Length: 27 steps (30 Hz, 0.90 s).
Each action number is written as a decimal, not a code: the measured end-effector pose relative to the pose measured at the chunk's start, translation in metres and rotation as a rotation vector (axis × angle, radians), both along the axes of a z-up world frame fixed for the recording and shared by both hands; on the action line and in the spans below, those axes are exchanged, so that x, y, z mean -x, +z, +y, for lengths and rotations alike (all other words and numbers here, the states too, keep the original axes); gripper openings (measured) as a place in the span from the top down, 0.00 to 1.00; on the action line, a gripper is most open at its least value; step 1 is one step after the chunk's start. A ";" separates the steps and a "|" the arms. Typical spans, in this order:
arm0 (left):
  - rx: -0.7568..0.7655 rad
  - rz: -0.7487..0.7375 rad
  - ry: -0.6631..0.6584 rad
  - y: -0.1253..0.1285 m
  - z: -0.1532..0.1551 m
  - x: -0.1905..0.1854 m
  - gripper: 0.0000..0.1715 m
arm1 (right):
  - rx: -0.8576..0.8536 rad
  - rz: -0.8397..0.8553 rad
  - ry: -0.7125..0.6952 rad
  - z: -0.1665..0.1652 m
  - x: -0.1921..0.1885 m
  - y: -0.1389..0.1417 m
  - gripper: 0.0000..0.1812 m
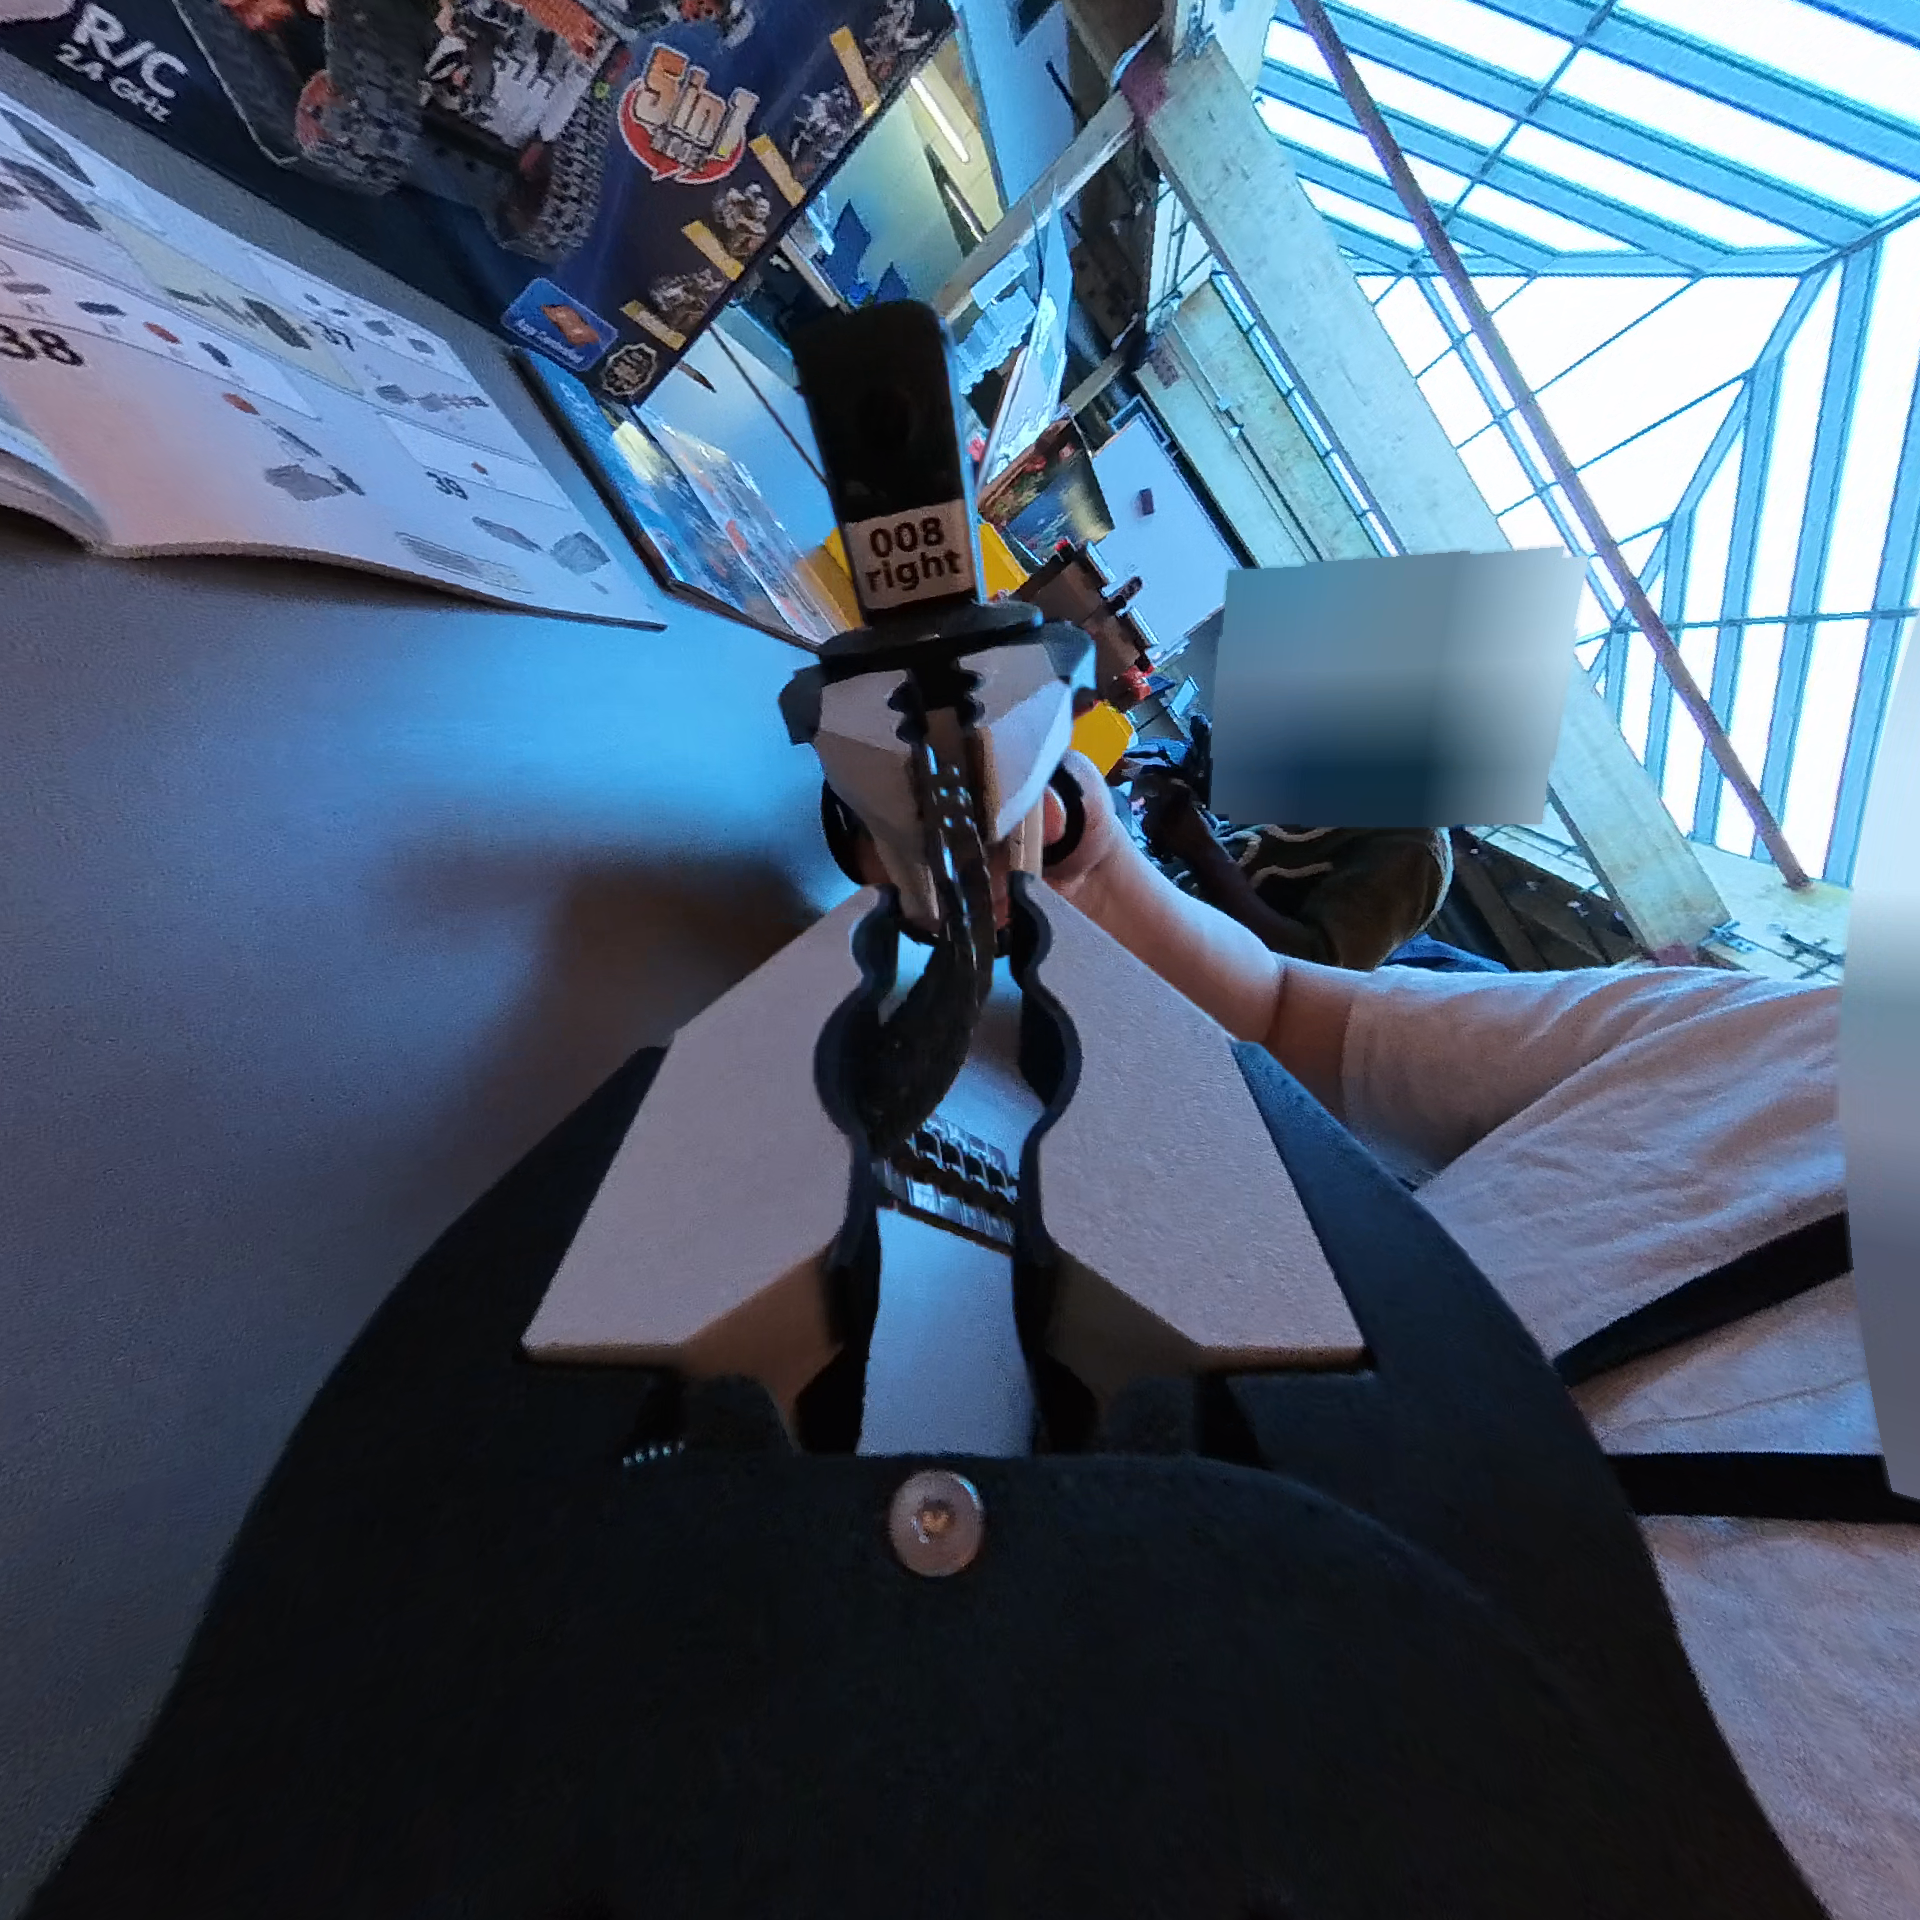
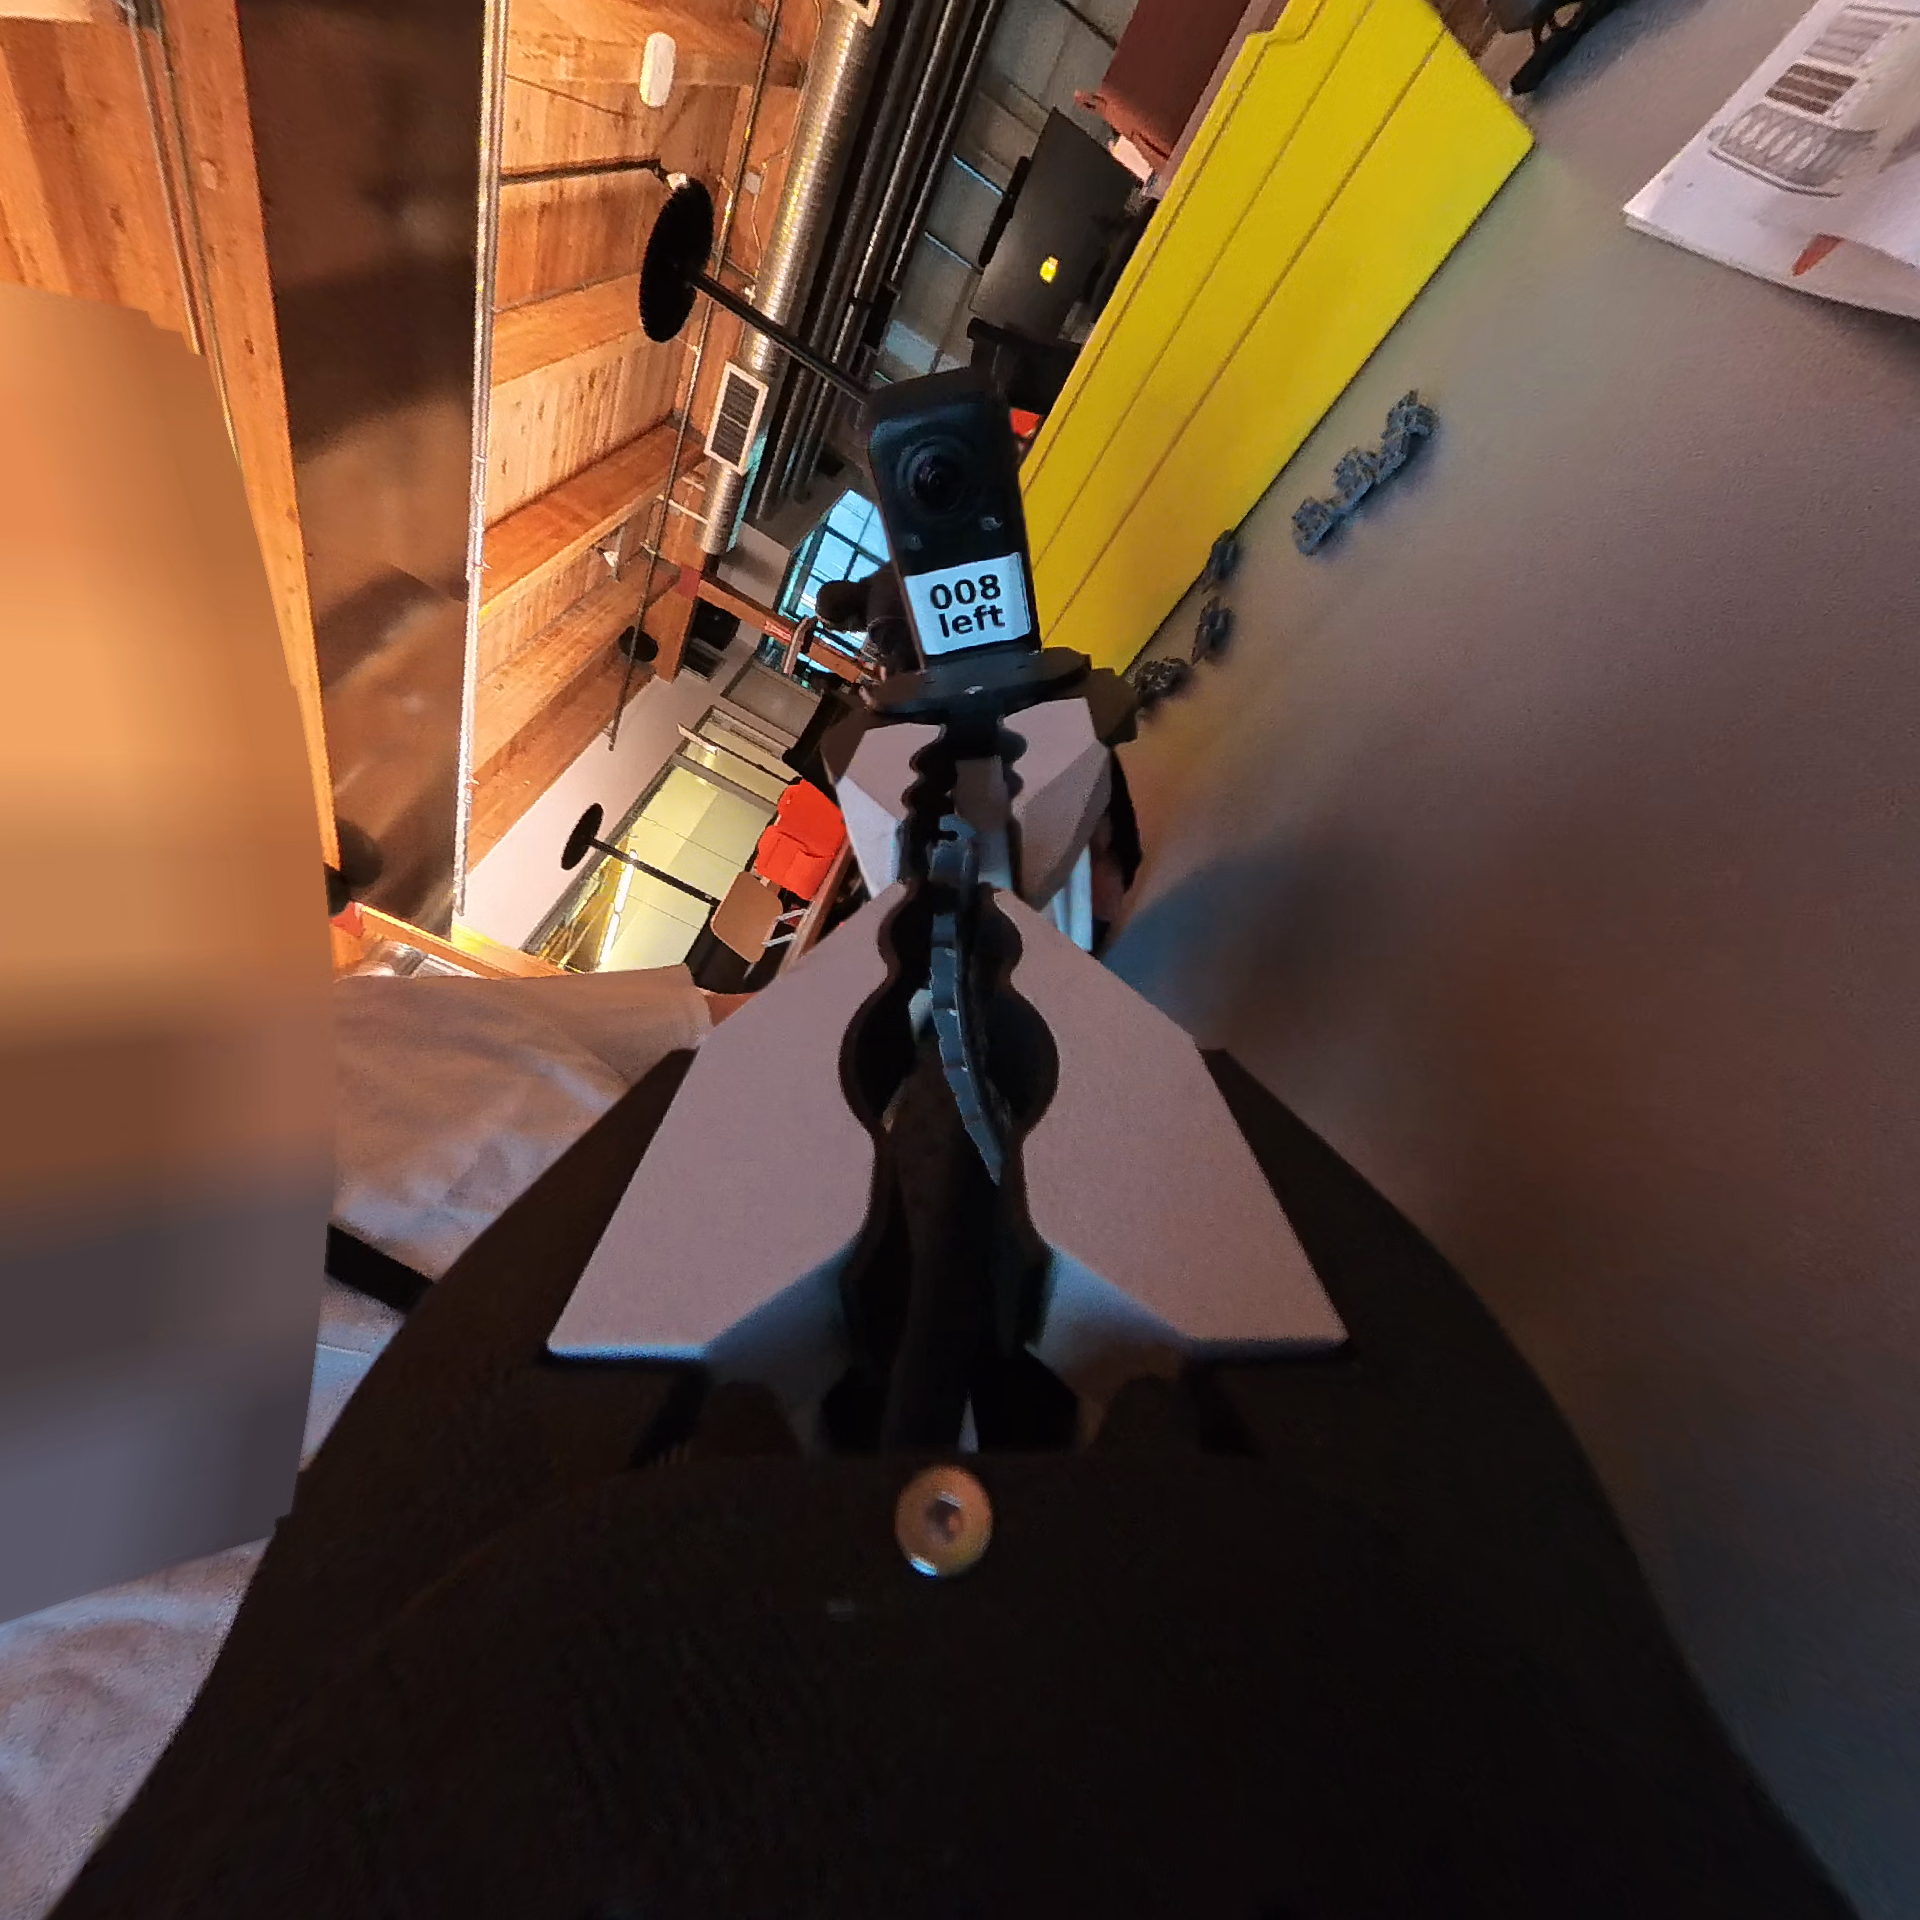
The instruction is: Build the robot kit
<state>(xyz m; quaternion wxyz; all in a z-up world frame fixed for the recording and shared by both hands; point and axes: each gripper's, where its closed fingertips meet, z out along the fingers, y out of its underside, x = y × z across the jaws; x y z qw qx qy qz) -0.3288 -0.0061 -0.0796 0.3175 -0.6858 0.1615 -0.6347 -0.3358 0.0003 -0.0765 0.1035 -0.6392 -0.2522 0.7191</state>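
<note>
My left gripper (image 1: pixel 940 914) is shut on one end of a black toy track strip (image 1: pixel 930 1039), which runs between its white fingers (image 1: pixel 727 1164). My right gripper (image 2: pixel 951 914) is shut on the other end of the same linked strip (image 2: pixel 961 997). The two grippers face each other almost tip to tip, held above a grey table (image 1: pixel 312 831). In each view the opposite gripper's camera sits just past the tips. A hand (image 1: pixel 1101 852) holds the right gripper's handle.
An open instruction booklet (image 1: pixel 312 436) and a toy set box (image 1: pixel 520 135) lie on the table to the left. Several loose track pieces (image 2: pixel 1361 468) lie by a yellow box (image 2: pixel 1247 343). A person's sleeved arm (image 1: pixel 1558 1091) is on the right. The grippers are tip to tip, or close to it.
</note>
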 end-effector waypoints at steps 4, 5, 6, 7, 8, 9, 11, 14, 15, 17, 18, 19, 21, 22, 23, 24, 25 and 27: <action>-0.045 0.011 0.002 0.004 0.000 0.000 0.97 | -0.085 0.014 -0.018 -0.002 0.004 0.002 0.97; -0.065 0.052 0.003 0.000 -0.001 0.001 0.97 | -0.136 0.006 -0.022 -0.003 0.005 -0.001 0.97; -0.094 0.084 0.006 -0.002 -0.001 0.001 0.97 | -0.177 -0.001 -0.021 -0.003 0.005 -0.003 0.97; -0.114 0.102 0.008 -0.003 -0.002 0.000 0.97 | -0.181 -0.001 -0.013 -0.004 0.005 -0.004 0.97; -0.113 0.114 0.013 -0.004 -0.001 0.000 0.97 | -0.159 0.007 0.003 -0.005 0.004 -0.004 0.93; -0.102 0.114 0.009 -0.005 -0.002 0.000 0.97 | -0.127 0.017 0.016 -0.005 0.004 -0.004 0.92; -0.085 0.121 0.002 -0.009 -0.001 -0.001 0.97 | -0.111 -0.016 0.029 -0.005 0.003 -0.010 0.97; -0.092 0.160 0.028 -0.016 0.005 -0.001 0.96 | -0.150 -0.065 0.027 0.000 0.003 -0.016 0.97; -0.087 0.211 0.042 -0.023 0.008 0.000 0.96 | -0.172 -0.101 0.018 0.003 0.002 -0.023 0.97; -0.108 0.318 0.063 -0.035 0.013 0.002 0.97 | -0.211 -0.176 -0.014 0.011 0.002 -0.037 0.95; -0.104 0.368 0.091 -0.041 0.018 0.005 0.97 | -0.216 -0.209 -0.046 0.017 0.000 -0.041 0.92; -0.084 0.407 0.114 -0.048 0.022 0.009 0.97 | -0.249 -0.224 -0.090 0.024 -0.001 -0.042 0.88; -0.053 0.435 0.150 -0.053 0.028 0.016 0.97 | -0.345 -0.258 -0.165 0.037 -0.007 -0.043 0.88; -0.050 0.442 0.179 -0.053 0.032 0.020 0.93 | -0.385 -0.288 -0.181 0.040 -0.010 -0.045 0.88; -0.056 0.443 0.208 -0.052 0.035 0.024 0.85 | -0.414 -0.311 -0.182 0.041 -0.013 -0.047 0.88; -0.074 0.449 0.243 -0.049 0.038 0.030 0.81 | -0.431 -0.324 -0.177 0.039 -0.015 -0.049 0.89; -0.112 0.460 0.292 -0.045 0.042 0.038 0.81 | -0.439 -0.331 -0.177 0.039 -0.016 -0.050 0.89; -0.230 0.497 0.423 -0.029 0.049 0.060 0.81 | -0.443 -0.334 -0.194 0.040 -0.017 -0.050 0.89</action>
